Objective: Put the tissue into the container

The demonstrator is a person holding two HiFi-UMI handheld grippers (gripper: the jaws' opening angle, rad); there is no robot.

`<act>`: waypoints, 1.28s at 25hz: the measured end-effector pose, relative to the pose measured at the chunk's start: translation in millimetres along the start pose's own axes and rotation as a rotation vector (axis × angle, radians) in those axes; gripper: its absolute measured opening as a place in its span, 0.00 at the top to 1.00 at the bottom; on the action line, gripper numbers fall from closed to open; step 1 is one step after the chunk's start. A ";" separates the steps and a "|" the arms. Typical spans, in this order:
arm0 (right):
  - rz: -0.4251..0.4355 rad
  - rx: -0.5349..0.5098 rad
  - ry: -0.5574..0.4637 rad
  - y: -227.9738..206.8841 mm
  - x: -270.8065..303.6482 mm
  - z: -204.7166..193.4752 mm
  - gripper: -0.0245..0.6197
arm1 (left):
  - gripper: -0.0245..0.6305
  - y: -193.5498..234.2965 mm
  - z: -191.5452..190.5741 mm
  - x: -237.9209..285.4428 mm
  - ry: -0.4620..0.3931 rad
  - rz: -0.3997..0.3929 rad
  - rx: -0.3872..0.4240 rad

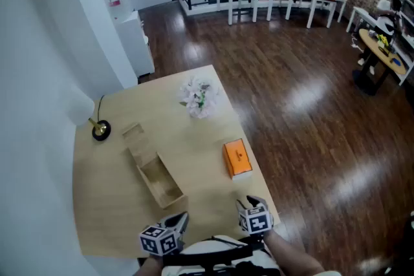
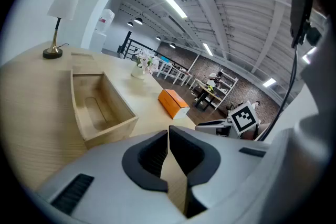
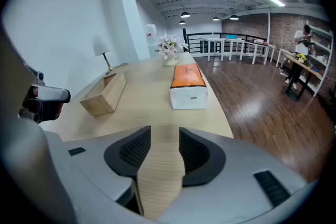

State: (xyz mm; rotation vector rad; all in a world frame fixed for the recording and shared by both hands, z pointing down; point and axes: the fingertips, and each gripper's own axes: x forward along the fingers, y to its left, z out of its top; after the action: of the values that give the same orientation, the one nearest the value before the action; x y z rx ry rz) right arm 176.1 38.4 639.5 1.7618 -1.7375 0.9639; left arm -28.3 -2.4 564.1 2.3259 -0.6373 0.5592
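Holding both tools low and close to the body, tipped downward, left gripper (image 2: pixel 168 132) with jaws shut tight, right gripper (image 3: pixel 165 138) with jaws a little apart, nothing between.

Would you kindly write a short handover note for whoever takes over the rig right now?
Left hand-held gripper: jaws shut, nothing in them, at the near edge of the table.
Right hand-held gripper: jaws apart, nothing between them, aimed toward the orange tissue box.
Tissue box lies near the table's right edge. The open wooden container sits to its left, apart from it, and looks empty.
Done: nothing yet; no tissue has been pulled out.
Left: draw a tissue from the box and put it into the container.
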 end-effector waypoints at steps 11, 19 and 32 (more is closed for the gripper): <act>-0.015 0.030 -0.092 -20.9 -6.4 58.2 0.69 | 0.96 -13.2 52.0 17.3 -0.075 -0.034 0.026; -0.026 0.015 -0.131 -35.1 -2.7 94.1 0.69 | 0.96 -27.1 79.9 37.3 -0.093 -0.058 0.054; -0.028 0.004 -0.138 -51.9 12.0 115.8 0.69 | 0.96 -42.4 97.6 69.4 -0.079 -0.076 0.070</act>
State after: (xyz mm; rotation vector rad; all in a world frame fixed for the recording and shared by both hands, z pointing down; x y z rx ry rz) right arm 243.9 -53.1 582.1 1.8898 -1.7906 0.8531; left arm 72.2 -61.1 513.4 2.4372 -0.5705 0.4640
